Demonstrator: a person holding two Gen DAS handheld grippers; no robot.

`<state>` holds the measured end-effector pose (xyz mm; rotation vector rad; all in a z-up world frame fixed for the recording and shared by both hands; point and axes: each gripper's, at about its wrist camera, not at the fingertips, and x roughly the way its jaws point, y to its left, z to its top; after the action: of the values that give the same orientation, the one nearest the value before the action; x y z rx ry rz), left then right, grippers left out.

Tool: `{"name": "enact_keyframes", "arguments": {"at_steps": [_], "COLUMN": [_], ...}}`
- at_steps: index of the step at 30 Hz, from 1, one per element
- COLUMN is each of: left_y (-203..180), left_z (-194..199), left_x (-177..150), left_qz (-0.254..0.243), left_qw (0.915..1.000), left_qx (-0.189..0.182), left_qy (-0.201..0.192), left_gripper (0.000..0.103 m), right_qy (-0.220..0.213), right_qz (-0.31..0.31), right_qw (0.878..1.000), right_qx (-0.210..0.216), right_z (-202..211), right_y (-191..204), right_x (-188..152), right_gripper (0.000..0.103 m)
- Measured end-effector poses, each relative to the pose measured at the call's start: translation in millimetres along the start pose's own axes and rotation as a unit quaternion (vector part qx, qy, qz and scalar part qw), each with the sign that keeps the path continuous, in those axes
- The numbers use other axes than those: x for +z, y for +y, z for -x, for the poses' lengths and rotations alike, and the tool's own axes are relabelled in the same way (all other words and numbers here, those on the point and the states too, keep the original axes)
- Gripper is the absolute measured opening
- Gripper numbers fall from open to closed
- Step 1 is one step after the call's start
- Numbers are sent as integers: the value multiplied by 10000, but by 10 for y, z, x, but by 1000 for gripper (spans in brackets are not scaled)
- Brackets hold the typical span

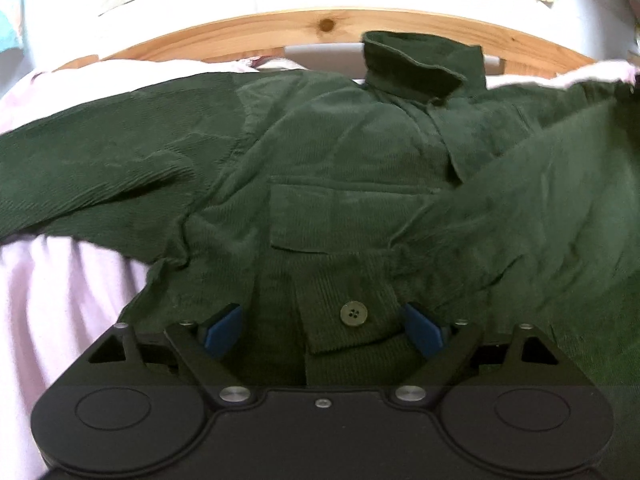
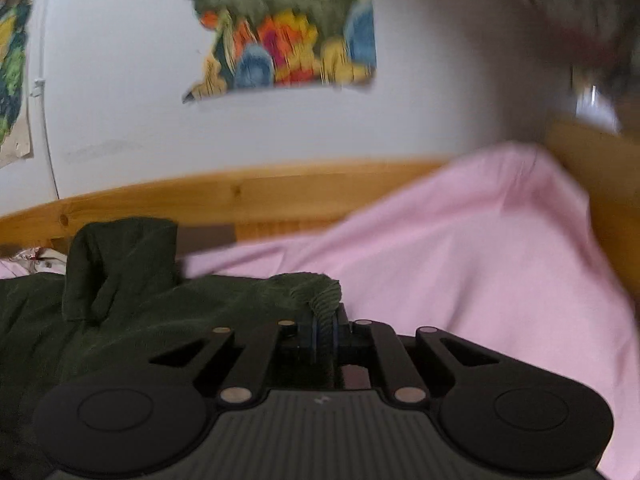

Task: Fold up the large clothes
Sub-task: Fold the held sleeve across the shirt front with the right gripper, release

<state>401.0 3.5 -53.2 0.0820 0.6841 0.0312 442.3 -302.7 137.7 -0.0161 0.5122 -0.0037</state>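
— Left wrist view: where's the dark green corduroy shirt [image 1: 320, 168]?
— Spread on the pink bedsheet [image 1: 52, 288]; left gripper [image 1: 322, 330] gapes astride its buttoned placket.
— Right gripper [image 2: 325, 326]?
— Clamped on a shirt edge, open sheet beside it.

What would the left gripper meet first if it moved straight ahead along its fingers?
Probably the green shirt: the open left gripper straddles its buttoned cuff, so cloth comes first, though depth is unclear.

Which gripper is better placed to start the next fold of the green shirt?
Right. The right gripper already pinches the green shirt; the left gripper hangs open over the button placket, gripping nothing.
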Motion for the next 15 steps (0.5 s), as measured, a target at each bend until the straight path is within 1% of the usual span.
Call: {"name": "enact_keyframes", "arguments": {"at_steps": [1, 2, 3, 4, 5, 6, 7, 8, 9, 10, 11, 13, 15], "left_y": [-37, -62, -75, -70, -53, -19, 14, 56, 92, 126, 153, 184, 194], "left_z": [-14, -25, -33, -38, -43, -42, -37, -27, -13, 7, 26, 53, 50], "left_x": [7, 15, 24, 28, 31, 32, 33, 33, 34, 33, 33, 32, 41], "left_qz": [-103, -167, -183, -138, -59, 37, 109, 180, 235, 276, 290, 269, 219], "left_qw": [9999, 9998, 9998, 9999, 10000, 9999, 9998, 9996, 9995, 9993, 9992, 9991, 9990], "left_qx": [53, 77, 70, 60, 40, -12, -77, -153, -208, -255, -286, -325, -370], "left_qy": [4, -6, -9, 19, 62, 97, 116, 122, 104, 67, 27, -66, -89], "left_gripper": [88, 88, 88, 88, 88, 88, 88, 88, 88, 89, 88, 89, 89], "right_qy": [136, 367, 520, 513, 443, 340, 237, 168, 133, 71, -43, -170, -139], "right_qz": [225, 286, 196, 87, -1, -56, -95, -68, 65, 324, 675, 1397, 2219], "right_qw": [9996, 9988, 9982, 9984, 9989, 9992, 9994, 9997, 9998, 9994, 9976, 9898, 9748], "right_qx": [-88, -170, -212, -207, -173, -211, -251, -180, -112, -123, -155, -198, -170], "right_z": [-62, -152, -222, -238, -225, -173, -91, 10, 114, 241, 401, 666, 890], "right_y": [18, 6, -39, -76, -113, -152, -195, -237, -262, -259, -243, -179, -70], "right_x": [-20, -49, -87, -112, -135, -166, -204, -247, -285, -344, -433, -601, -858], "right_gripper": [8, 8, 11, 14, 27, 36, 47, 52, 59, 64, 75, 81, 82]}}
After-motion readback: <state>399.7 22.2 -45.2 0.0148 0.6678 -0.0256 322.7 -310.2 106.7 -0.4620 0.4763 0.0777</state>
